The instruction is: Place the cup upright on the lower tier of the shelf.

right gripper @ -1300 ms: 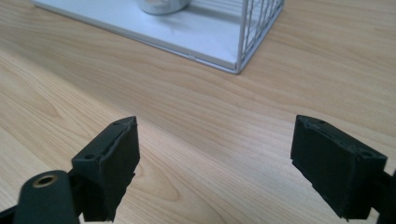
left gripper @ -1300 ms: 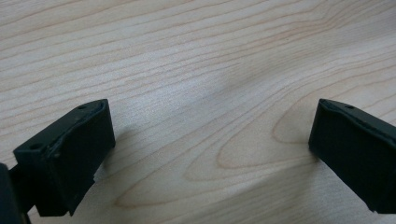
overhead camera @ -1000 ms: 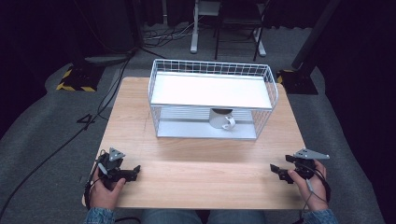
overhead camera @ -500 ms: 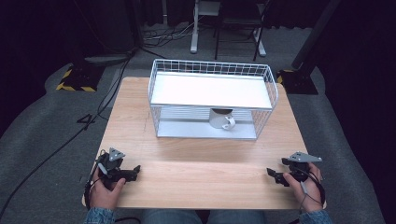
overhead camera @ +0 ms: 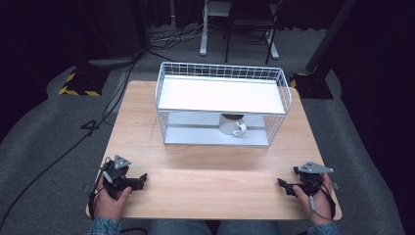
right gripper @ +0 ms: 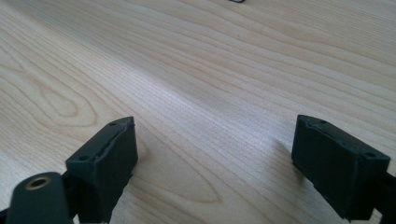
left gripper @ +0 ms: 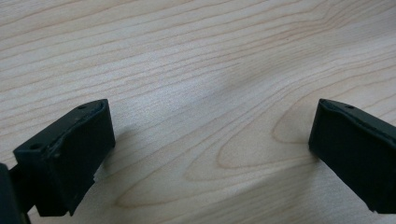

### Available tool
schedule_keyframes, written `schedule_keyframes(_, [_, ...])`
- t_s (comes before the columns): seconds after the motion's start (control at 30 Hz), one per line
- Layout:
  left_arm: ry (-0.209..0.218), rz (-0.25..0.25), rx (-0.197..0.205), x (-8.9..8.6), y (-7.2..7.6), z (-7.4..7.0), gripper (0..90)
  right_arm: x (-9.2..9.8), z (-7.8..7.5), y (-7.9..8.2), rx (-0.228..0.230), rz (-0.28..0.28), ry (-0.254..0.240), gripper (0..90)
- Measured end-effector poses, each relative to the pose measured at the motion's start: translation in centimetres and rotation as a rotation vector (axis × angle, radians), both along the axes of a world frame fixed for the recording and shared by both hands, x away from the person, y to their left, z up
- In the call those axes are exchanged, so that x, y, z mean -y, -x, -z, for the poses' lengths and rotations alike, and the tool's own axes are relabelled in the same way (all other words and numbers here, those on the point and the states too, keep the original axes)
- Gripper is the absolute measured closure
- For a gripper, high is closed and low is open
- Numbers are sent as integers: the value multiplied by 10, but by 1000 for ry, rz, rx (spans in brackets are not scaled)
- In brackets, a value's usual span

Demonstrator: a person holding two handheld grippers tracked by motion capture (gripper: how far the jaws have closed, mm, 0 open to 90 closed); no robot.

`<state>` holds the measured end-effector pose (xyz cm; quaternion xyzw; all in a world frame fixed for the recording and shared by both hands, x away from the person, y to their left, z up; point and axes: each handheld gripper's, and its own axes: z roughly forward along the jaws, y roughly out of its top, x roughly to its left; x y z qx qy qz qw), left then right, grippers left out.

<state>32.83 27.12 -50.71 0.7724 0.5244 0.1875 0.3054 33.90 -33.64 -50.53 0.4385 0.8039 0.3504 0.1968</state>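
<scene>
The bench (overhead camera: 215, 181) is pale wood with a long, wavy grain and a matt, smooth face, rectangular with slightly rounded corners. Toward its 12 o'clock side stands a white wire rack (overhead camera: 222, 105), a boxy cage of thin rods with a flat white upper shelf and a lower shelf beneath it. On that lower shelf, right of centre, sits a white mug (overhead camera: 232, 124), glossy and cylindrical, its loop handle turned toward 4 o'clock. The left gripper (overhead camera: 141, 179) lies low at the bench's 7 o'clock corner, held in the person's left hand (overhead camera: 111, 196), its black fingers pointing toward 3 o'clock; a grey three-cornered plate sits on top. In the left gripper view its blocky, matt black fingers (left gripper: 70, 156) stand wide apart, with bare wood between them. The right gripper (overhead camera: 284, 185) rests at the 5 o'clock corner in the right hand (overhead camera: 318, 198), pointing toward 9 o'clock, so the two grippers face each other across the near edge. In the right gripper view its fingers (right gripper: 105, 161) are likewise spread wide over bare grain, holding nothing. The mug is well apart from both sets of fingers, toward 12 o'clock of them, inside the rack.
</scene>
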Motion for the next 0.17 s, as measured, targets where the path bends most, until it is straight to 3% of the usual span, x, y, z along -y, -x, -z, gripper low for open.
schedule_keyframes(0.17, [0, -1, 0, 0, 0, 0, 5, 0, 0, -2, -5, 9, 5, 114])
